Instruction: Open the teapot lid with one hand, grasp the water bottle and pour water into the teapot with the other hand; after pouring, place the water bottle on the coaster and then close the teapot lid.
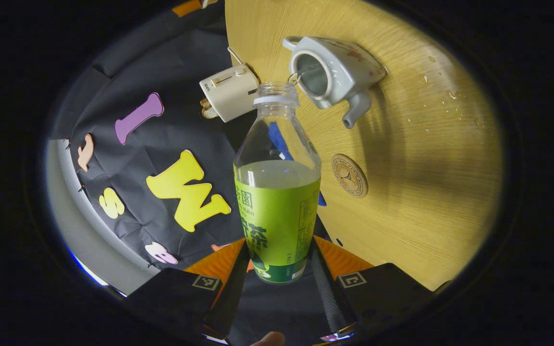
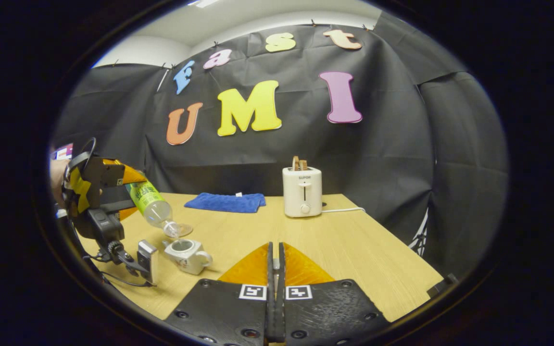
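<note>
— Pouring looks like the step in hand: the left tool [image 1: 277, 281] is clamped on the water bottle [image 1: 277, 192], tipped so its uncapped mouth hangs just over the open teapot [image 1: 332, 72].

— And the lid?

— Off the pot. The right tool [image 2: 275, 269] has its fingers together on something small; I cannot tell if that's the lid.

— What remains?

— Judging by the liquid left, finishing the pour, setting the bottle on the coaster [image 1: 349, 175], then closing the pot.

— Materials?

— Clear ribbed plastic with a glossy green label; a glazed pale ceramic pot, squat, short-spouted; a round wooden disc; a grained wood table [image 1: 426, 192], speckled with droplets.
</note>
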A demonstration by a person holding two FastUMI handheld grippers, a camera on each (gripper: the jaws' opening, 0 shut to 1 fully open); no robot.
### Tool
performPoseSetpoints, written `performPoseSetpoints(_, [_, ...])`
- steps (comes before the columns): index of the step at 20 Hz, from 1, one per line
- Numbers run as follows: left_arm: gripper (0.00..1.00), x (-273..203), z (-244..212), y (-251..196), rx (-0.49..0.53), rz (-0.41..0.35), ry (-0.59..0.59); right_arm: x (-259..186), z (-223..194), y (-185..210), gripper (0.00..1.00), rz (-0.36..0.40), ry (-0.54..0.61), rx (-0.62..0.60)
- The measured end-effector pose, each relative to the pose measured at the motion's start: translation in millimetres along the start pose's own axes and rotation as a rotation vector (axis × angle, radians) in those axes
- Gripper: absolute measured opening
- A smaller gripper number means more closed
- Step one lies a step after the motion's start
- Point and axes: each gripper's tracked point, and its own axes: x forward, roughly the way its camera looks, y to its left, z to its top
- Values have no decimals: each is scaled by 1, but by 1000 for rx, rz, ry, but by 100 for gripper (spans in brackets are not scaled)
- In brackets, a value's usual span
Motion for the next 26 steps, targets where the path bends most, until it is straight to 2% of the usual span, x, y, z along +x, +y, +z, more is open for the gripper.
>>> performPoseSetpoints(21, [74, -4, -11, 26, 150, 50, 58, -5, 1, 2, 0, 17, -8, -7])
performPoseSetpoints(26, [74, -6, -8, 32, 151, 71, 60, -5, 1, 1, 0, 17, -10, -7])
